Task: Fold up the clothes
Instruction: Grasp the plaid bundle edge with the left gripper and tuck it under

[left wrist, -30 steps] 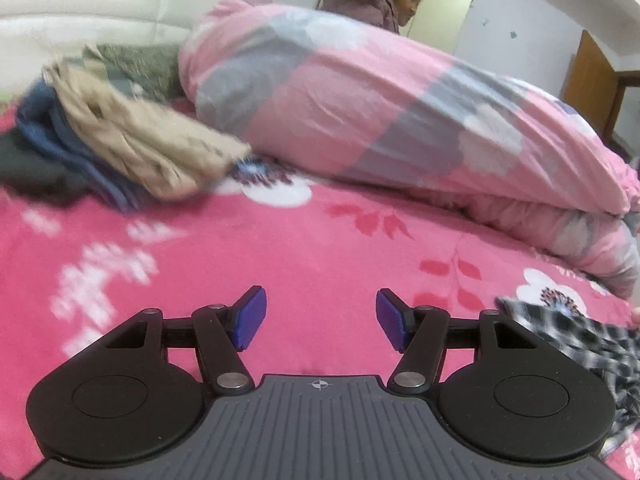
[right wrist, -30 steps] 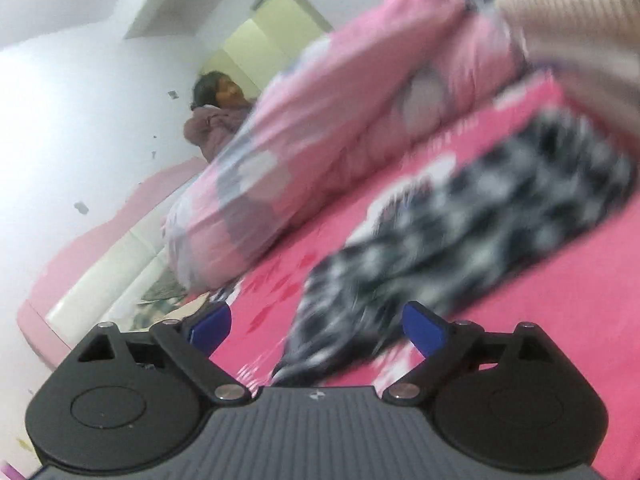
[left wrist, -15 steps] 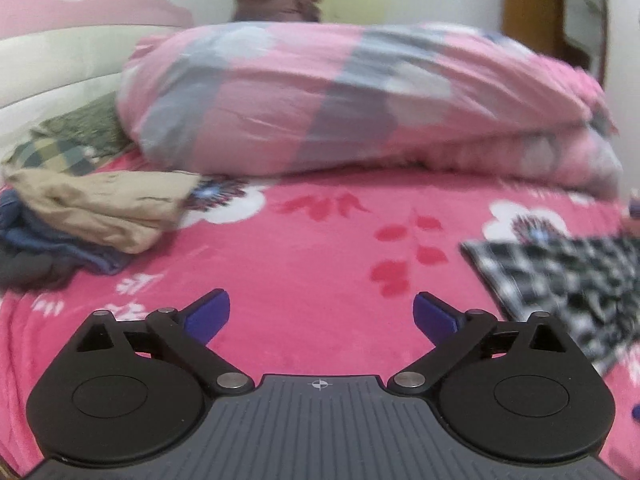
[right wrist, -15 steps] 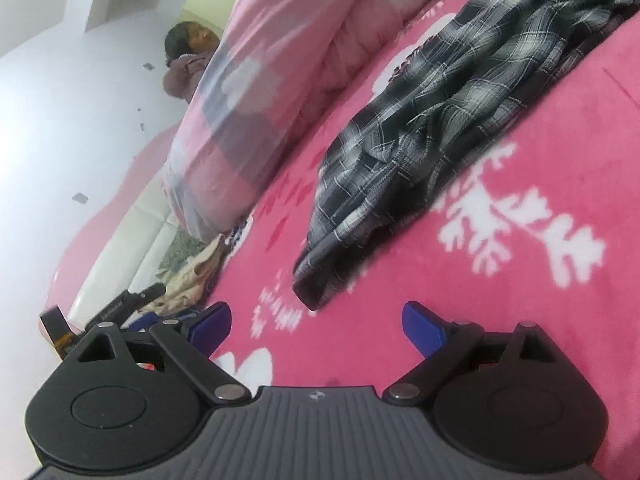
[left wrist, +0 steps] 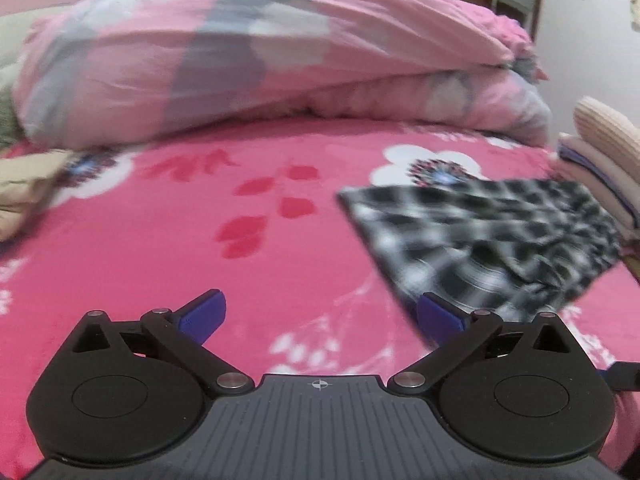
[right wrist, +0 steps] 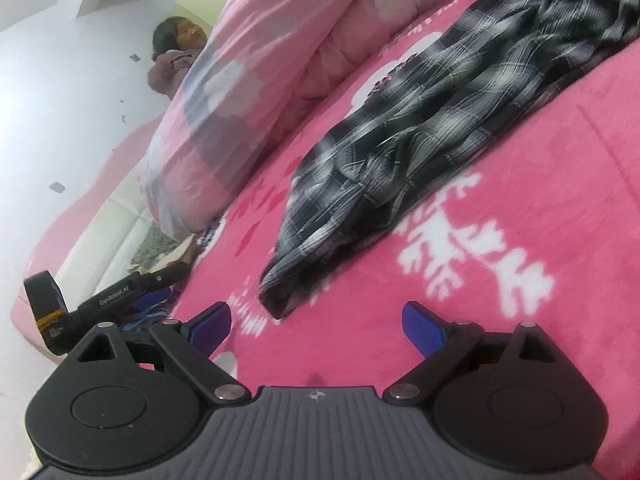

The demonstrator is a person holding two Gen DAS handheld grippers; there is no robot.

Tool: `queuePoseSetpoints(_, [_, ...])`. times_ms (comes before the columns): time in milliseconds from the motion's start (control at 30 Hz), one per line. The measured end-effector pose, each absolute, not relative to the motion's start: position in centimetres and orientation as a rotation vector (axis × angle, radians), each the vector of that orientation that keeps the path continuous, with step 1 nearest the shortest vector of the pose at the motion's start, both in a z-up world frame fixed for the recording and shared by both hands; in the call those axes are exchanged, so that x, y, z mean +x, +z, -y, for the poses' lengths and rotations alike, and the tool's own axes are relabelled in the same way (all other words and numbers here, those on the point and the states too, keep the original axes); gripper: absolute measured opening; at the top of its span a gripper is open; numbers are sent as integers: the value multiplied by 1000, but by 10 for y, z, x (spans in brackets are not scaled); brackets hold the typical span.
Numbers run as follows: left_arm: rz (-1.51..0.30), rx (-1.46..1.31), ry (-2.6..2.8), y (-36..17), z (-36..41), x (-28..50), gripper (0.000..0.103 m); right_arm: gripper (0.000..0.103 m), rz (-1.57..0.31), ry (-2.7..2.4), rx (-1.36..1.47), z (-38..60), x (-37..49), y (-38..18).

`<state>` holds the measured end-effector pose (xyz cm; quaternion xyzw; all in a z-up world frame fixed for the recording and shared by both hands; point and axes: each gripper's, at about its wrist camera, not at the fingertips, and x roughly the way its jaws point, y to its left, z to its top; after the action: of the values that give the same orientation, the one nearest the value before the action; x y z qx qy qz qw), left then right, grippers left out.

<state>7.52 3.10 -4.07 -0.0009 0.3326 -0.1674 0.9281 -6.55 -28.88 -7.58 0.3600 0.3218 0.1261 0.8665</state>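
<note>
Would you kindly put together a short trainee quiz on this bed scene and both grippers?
1. True or false: the left gripper is shut on the plaid shirt.
2. What lies beyond the plaid shirt, against the far side of the bed? A) a rolled pink quilt B) a suitcase C) a laptop
3. Fill in: the right gripper is ____, with the shirt's nearest corner just ahead of it.

Key: 1 false, it is open and empty; 2 A, the quilt; 3 open.

A black-and-white checked woven cloth shirt (right wrist: pixel 420 152) was spread on a plush, fleecy pink blanket (left wrist: pixel 168 248). A smooth cotton-like quilt (left wrist: pixel 248 52) was heaped behind. Matt black plastic and blue pads (right wrist: pixel 424 330) were seen on the right gripper (right wrist: pixel 316 326).
</note>
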Motion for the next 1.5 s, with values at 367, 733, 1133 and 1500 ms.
queuePoseSetpoints(367, [-738,-88,-385,-85,-20,84,103,103,-688,230,581,265,-53,-73])
queuePoseSetpoints(733, [-722,-122,-453,-79,-29,90,103,103,-703,147,455,241,-51,-71])
queuePoseSetpoints(1133, [-674,-108,-473,-82,-19,136,102,103,-724,137,544,227,1,-76])
queuePoseSetpoints(1500, [-763,-219,-552,-99,0,209,70,103,-832,140,805,235,24,-79])
